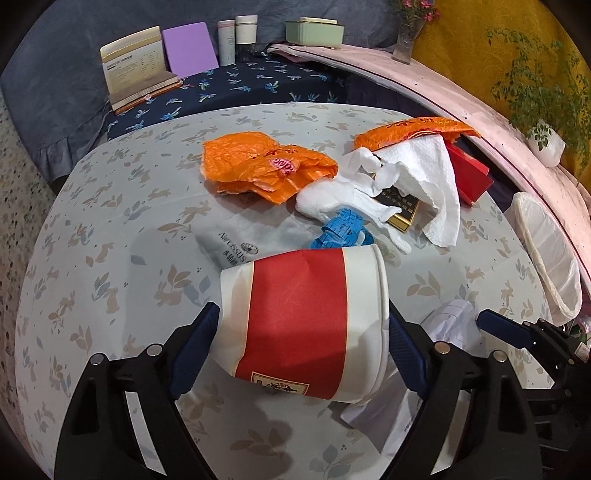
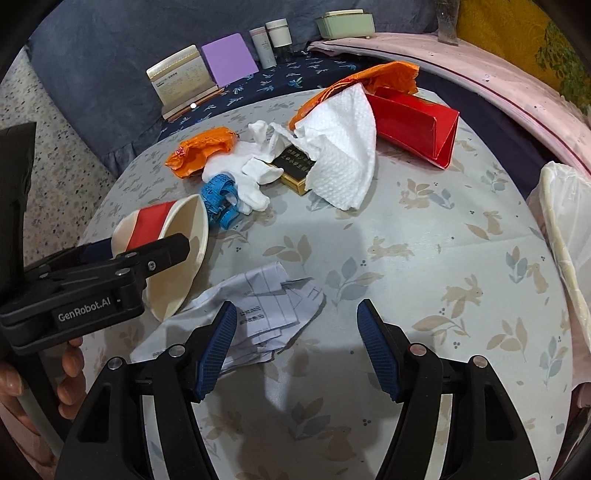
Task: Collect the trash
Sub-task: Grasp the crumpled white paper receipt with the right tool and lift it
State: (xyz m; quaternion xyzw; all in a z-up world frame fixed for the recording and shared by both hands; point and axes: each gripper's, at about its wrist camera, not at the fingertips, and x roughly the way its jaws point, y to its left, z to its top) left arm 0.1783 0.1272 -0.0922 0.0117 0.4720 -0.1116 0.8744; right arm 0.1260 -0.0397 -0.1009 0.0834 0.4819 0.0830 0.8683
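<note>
Two grippers worked my table: my left gripper straddled the red-and-white paper cup lying sideways at lower centre; my right gripper, open, hung beside crumpled white paper.

Purple notebook, green box, vase
</note>
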